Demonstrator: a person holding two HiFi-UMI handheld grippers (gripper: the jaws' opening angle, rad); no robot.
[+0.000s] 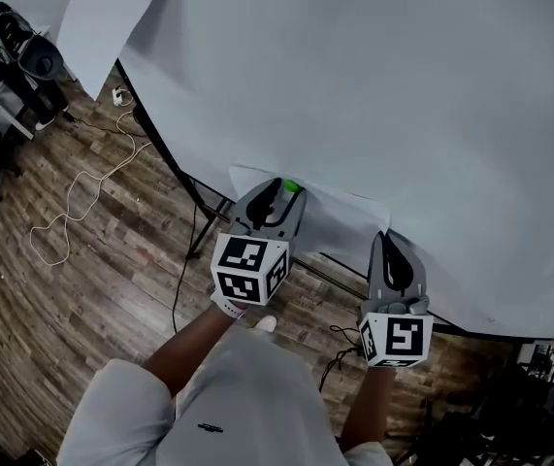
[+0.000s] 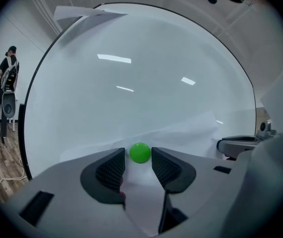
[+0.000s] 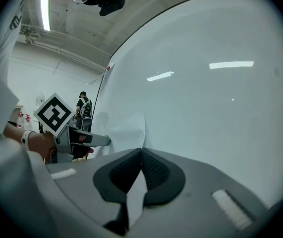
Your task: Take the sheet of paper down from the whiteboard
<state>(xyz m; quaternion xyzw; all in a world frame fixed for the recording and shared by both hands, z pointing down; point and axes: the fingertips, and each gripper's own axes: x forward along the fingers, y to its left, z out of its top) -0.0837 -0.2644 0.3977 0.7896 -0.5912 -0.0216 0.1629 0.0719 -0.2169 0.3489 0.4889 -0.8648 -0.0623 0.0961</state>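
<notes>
Closing the left gripper (image 2: 138,158), its jaws apart around the green magnet (image 2: 140,152), squarely on it should free the sheet of paper (image 2: 181,138) low on the whiteboard (image 2: 146,73); the right gripper (image 3: 141,152), clamped on the sheet's right edge, must hold.

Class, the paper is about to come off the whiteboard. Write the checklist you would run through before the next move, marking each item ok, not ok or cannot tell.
1. Right tool shut on the sheet of paper: ok.
2. Left tool jaws apart, ready to grasp: ok.
3. Green magnet lined up at the gap between the left tool's jaws: ok.
4. Left tool's pads pressing on the magnet: not ok, not yet closed on it.
5. Magnet off the sheet: not ok, it pins the sheet to the whiteboard.
6. No other magnet holding the sheet: cannot tell.
</notes>
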